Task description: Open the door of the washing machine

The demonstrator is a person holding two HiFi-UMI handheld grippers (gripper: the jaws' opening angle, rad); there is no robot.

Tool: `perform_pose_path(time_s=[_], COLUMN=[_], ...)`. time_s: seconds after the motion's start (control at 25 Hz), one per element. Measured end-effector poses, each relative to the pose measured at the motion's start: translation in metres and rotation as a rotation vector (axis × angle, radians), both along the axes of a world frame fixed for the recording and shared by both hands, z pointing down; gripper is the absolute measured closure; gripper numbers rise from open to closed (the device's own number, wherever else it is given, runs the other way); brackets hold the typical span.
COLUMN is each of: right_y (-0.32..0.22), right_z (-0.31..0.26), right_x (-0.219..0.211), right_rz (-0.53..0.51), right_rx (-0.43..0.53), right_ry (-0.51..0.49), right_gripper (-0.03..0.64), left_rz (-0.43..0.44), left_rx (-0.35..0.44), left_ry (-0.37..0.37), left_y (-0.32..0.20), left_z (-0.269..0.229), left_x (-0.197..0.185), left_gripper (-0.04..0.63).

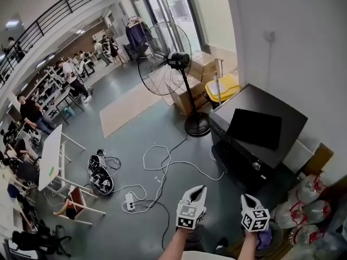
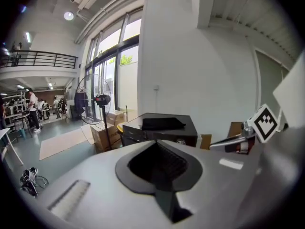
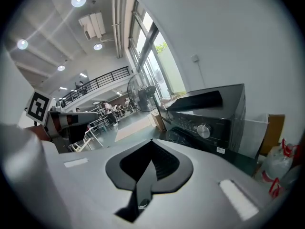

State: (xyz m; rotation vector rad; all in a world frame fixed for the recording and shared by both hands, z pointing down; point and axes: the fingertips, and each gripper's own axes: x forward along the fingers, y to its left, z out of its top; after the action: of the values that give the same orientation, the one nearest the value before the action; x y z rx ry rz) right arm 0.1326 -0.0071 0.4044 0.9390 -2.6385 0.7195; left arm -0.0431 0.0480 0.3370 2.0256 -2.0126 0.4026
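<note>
Left tongs, right tongs clenched empty, side by side, angled down toward washing machine.

Open grey floor fills the middle of the frame; white cables cross it; a fan stands above; the washing machine and clear jugs block the right.

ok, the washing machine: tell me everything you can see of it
The washing machine is a glossy black front-loader, upright on the grey floor against the white wall. A dark flat sheet lies on its top. Its control panel carries a silver knob; below that sits the round door, apparently shut.
</note>
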Motion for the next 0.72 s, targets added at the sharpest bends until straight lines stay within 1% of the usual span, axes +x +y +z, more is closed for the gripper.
perform_pose_path(time_s=[0.12,0.24,0.32,0.36,0.48,0.52,0.56,0.64,0.72], right_y=[-0.017,-0.034,-0.053,-0.062,-0.084,-0.091,-0.097,-0.107,-0.116], right_z=[0.014,0.017,0.015,0.013,0.013,0.015,0.016,0.019,0.024], right_x=[-0.024,-0.035,-0.047,-0.056,-0.081,-0.087,-0.095,-0.114,-0.132], right_rz=[-0.002,0.06,0.115,0.138,0.199,0.22,0.233,0.231,0.222], right_rx=[0.005,0.002,0.002,0.004,0.008,0.008,0.008,0.018,0.036], right_ry=[0.021,0.063,0.074,0.079,0.13,0.151,0.17,0.209,0.251], right_gripper=[0.615,0.615,0.617,0.617,0.616,0.615,0.615,0.616,0.615], left_rz=[0.054,0.132,0.15,0.158,0.229,0.254,0.274,0.299,0.325], left_rx=[-0.005,-0.035,-0.045,-0.051,-0.099,-0.112,-0.119,-0.127,-0.147], left_ry=[0.0,0.025,0.034,0.024,-0.074,-0.085,-0.072,-0.02,-0.003], left_y=[-0.037,-0.071,-0.093,-0.102,-0.127,-0.135,-0.143,-0.158,-0.171], left_z=[0.012,0.028,0.034,0.035,0.047,0.052,0.057,0.069,0.086], left_x=[-0.01,-0.025,-0.046,-0.058,-0.084,-0.089,-0.095,-0.108,-0.12], left_gripper=[0.538,0.538,0.538,0.538,0.538,0.538,0.538,0.538,0.538])
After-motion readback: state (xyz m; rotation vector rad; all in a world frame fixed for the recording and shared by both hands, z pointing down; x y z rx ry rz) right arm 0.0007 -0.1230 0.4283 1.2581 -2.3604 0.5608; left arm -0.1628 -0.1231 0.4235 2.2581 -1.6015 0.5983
